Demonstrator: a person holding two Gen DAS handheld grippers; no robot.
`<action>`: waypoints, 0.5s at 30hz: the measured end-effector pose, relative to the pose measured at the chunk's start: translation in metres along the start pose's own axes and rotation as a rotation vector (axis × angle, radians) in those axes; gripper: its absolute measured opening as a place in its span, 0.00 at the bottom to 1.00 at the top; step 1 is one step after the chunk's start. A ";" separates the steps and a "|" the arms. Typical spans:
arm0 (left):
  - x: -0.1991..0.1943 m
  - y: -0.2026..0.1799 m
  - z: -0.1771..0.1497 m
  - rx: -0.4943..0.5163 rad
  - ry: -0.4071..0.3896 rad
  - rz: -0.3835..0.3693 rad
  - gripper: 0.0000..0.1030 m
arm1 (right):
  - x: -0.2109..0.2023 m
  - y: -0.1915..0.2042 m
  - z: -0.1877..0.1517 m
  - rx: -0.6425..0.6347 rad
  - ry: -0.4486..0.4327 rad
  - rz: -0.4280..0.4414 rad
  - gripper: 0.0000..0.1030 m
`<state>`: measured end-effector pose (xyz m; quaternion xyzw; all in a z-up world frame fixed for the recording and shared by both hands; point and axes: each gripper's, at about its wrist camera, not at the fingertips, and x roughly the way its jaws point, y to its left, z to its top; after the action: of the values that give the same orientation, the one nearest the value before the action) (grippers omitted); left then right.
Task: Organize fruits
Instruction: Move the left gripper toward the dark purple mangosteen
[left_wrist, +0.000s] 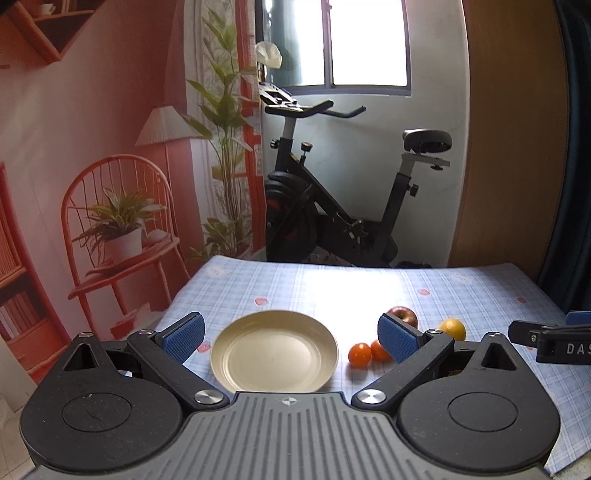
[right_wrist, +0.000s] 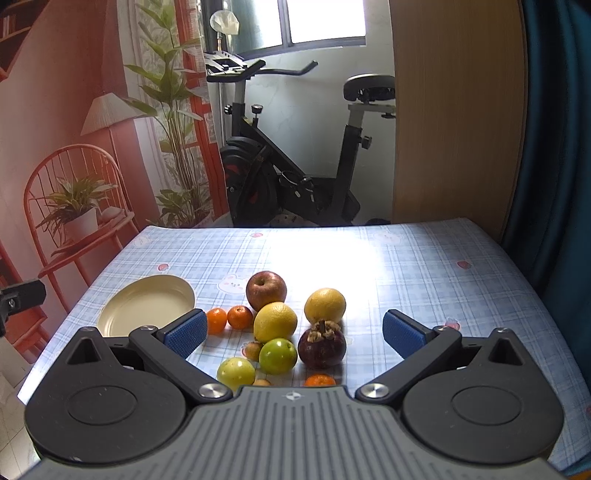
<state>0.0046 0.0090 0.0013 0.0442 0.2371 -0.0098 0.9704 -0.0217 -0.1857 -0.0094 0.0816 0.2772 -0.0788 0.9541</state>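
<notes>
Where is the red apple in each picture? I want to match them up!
Left wrist view: the red apple peeks out right of centre, partly hidden behind the left gripper's right blue pad.
Right wrist view: it sits in full view near the middle, at the far edge of the fruit pile.
Shared landmark: the empty cream plate lies to the apple's left in both views, with two small oranges between them.

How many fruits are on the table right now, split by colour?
Red apple: 1
Yellow citrus: 2
Green fruits: 2
Dark purple mangosteen: 1
Small orange fruits: 3
Small brownish fruits, partly hidden: 2
Total: 11
</notes>
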 end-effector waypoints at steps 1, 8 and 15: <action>0.003 0.001 0.001 -0.004 -0.008 0.001 0.98 | 0.003 -0.001 -0.001 -0.010 -0.019 0.001 1.00; 0.036 0.007 -0.004 -0.058 -0.035 0.034 0.92 | 0.038 -0.024 -0.020 0.017 -0.067 -0.008 1.00; 0.070 -0.002 -0.022 -0.050 -0.020 -0.013 0.87 | 0.060 -0.041 -0.048 0.070 -0.077 0.049 1.00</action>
<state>0.0567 0.0088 -0.0502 0.0185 0.2280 -0.0104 0.9734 -0.0046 -0.2220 -0.0868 0.1184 0.2354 -0.0680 0.9623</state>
